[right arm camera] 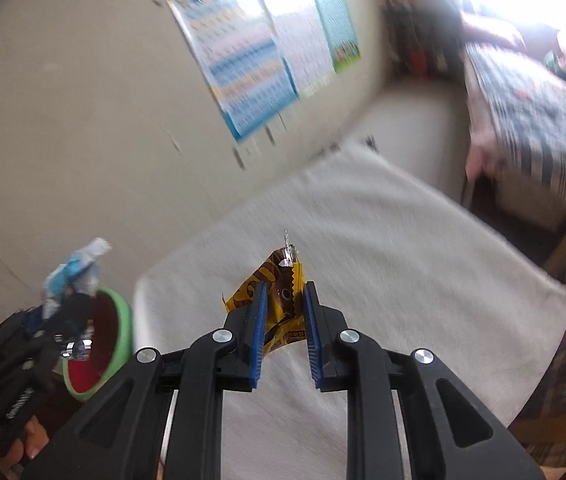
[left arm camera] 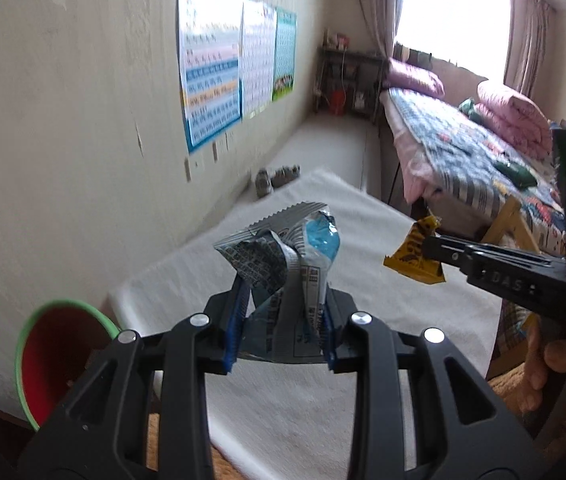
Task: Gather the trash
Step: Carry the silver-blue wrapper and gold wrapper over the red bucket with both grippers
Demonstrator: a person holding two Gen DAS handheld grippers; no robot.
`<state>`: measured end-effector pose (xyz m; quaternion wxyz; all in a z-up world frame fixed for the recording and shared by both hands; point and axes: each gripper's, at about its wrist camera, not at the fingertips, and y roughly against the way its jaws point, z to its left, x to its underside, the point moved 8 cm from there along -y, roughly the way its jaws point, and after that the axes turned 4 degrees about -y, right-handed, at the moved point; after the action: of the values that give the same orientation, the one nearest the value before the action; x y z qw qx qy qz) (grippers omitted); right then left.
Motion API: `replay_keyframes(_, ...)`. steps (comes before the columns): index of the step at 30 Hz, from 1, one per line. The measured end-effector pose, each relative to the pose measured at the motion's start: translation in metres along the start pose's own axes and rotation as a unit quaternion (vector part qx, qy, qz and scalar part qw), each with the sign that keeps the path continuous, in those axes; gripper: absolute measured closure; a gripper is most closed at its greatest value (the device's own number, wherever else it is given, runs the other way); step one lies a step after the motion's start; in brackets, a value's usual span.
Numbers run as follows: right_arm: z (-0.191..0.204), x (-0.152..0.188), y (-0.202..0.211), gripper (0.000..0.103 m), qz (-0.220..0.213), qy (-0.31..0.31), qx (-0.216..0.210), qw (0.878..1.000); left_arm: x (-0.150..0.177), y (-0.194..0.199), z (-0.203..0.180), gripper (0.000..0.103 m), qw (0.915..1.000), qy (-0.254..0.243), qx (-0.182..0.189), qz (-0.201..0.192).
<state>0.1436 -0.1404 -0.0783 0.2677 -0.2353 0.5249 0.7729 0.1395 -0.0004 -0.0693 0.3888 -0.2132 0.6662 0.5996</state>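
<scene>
**Both grippers hold a wrapper above the table**

Your left gripper is pinching a crumpled blue and silver wrapper. Its lower part sits between the blue pads, which press on it from both sides, and the rest fans out past the fingertips, clear of the white cloth on the table below.

Your right gripper is pinching a yellow and brown wrapper. The wrapper is caught between the two blue pads, one jagged end poking out beyond the tips, the other hanging back between the fingers. In the left wrist view the same yellow wrapper sticks out on both sides of the narrow black fingers, off to the right of the blue one and well apart from it.

A red bowl with a green rim stands at the left edge of the cloth, near your left gripper. The right wrist view is blurred.
</scene>
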Motion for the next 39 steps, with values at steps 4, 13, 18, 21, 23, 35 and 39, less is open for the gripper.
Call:
replay_keyframes(4, 0.032, -0.007, 0.016, 0.084, -0.019, 0.015, -0.021, 0.999, -0.006, 0.016, 0.013, 0.073, 0.9996, -0.003, -0.015, -0.023)
replay_keyframes(13, 0.086, -0.007, 0.018, 0.083, -0.026, 0.052, -0.038, 0.998, 0.005, 0.034, 0.068, 0.073, 0.9977, 0.030, -0.050, -0.035)
replay_keyframes(18, 0.108, 0.000, 0.003, 0.083, -0.009, 0.070, -0.043, 0.997, 0.015, 0.040, 0.100, 0.073, 0.9955, 0.055, -0.069, -0.035)
replay_keyframes(21, 0.119, 0.003, -0.005, 0.083, -0.001, 0.081, -0.046, 0.996, 0.023, 0.042, 0.117, 0.073, 0.9941, 0.066, -0.080, -0.033)
replay_keyframes(23, 0.125, 0.006, -0.009, 0.083, 0.002, 0.086, -0.049, 0.995, 0.027, 0.043, 0.129, 0.073, 0.9928, 0.074, -0.088, -0.031)
replay_keyframes(35, 0.168, 0.022, -0.032, 0.083, 0.026, 0.119, -0.071, 0.990, 0.046, 0.052, 0.181, 0.073, 0.9853, 0.110, -0.129, -0.022)
replay_keyframes(39, 0.181, 0.031, -0.038, 0.083, 0.034, 0.132, -0.076, 0.988, 0.052, 0.052, 0.194, 0.073, 0.9830, 0.119, -0.139, -0.017)
